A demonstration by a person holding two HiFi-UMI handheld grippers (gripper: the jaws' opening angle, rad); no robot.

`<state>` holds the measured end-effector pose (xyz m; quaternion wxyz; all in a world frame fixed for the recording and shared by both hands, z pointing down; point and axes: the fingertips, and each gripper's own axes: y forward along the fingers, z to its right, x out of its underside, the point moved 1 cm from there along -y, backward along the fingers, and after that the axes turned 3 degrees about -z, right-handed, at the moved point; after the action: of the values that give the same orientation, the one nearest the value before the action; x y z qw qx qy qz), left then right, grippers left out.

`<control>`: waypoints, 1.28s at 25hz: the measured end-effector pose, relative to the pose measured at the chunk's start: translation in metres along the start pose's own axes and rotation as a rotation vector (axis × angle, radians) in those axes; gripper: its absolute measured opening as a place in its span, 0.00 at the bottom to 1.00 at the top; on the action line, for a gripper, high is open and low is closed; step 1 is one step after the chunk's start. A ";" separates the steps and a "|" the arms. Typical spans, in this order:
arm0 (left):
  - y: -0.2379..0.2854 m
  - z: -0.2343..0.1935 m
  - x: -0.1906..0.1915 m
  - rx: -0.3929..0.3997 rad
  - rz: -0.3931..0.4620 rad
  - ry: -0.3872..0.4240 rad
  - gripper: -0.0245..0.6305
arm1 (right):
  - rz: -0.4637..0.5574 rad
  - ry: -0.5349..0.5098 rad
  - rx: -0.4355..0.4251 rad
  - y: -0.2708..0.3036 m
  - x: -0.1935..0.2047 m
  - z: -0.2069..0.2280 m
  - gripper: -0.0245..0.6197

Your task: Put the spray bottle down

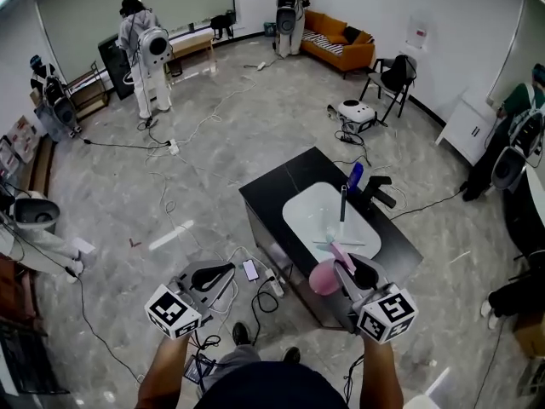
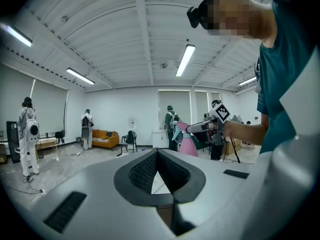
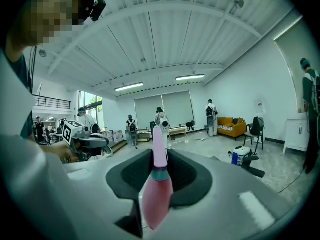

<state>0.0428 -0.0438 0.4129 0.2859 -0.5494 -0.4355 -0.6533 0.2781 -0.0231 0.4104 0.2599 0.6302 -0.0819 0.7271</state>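
Your right hand-held gripper point(image 1: 347, 269) is clenched on the pink bottle point(image 3: 156, 189), with the jaws closed on it from both sides about where the body narrows. Your left hand-held gripper point(image 2: 158, 153) grips nothing. Its jaw tips meet with only floor showing behind them, and it hangs well to the left of the sink point(image 1: 317, 220), out over the floor.

None of the putting-down is done yet. The bottle is in the air at the near end of the sink, over the near edge of the bench point(image 1: 272, 186), and its base touches no surface that I can see. What's left, as I judge it:
- bring the base down onto the dark bench top beside the sink, not into the sink;
- let it settle, then part the jaws and draw back.

The long axis runs from the fat pink body, hanging below the jaws, up to the lilac top point(image 3: 159, 144). That top points upward and away from you, towards the far end of the sink. The bottle looks close to upright, perhaps leaning a little that way, though the wide-angle views make the lean hard to judge.
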 end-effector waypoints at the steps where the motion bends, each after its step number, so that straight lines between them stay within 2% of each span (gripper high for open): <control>1: 0.000 -0.010 -0.002 0.013 0.003 0.003 0.04 | 0.003 0.003 0.016 0.007 -0.003 0.000 0.20; 10: -0.018 -0.117 0.004 0.101 0.011 0.025 0.04 | 0.025 0.000 0.156 0.082 -0.019 -0.009 0.20; 15: -0.034 -0.157 0.012 0.150 0.008 0.036 0.04 | 0.027 -0.009 0.183 0.122 -0.023 -0.022 0.20; 22: -0.049 -0.201 0.025 0.128 -0.001 0.020 0.04 | 0.009 -0.034 0.138 0.189 -0.023 -0.023 0.20; 32: -0.056 -0.232 0.047 0.010 -0.018 -0.043 0.04 | -0.018 -0.065 0.022 0.266 -0.025 -0.003 0.20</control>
<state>-0.1250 -0.2183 0.4401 0.2733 -0.5580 -0.4499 -0.6415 0.1494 -0.2553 0.4413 0.2566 0.6568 -0.0768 0.7049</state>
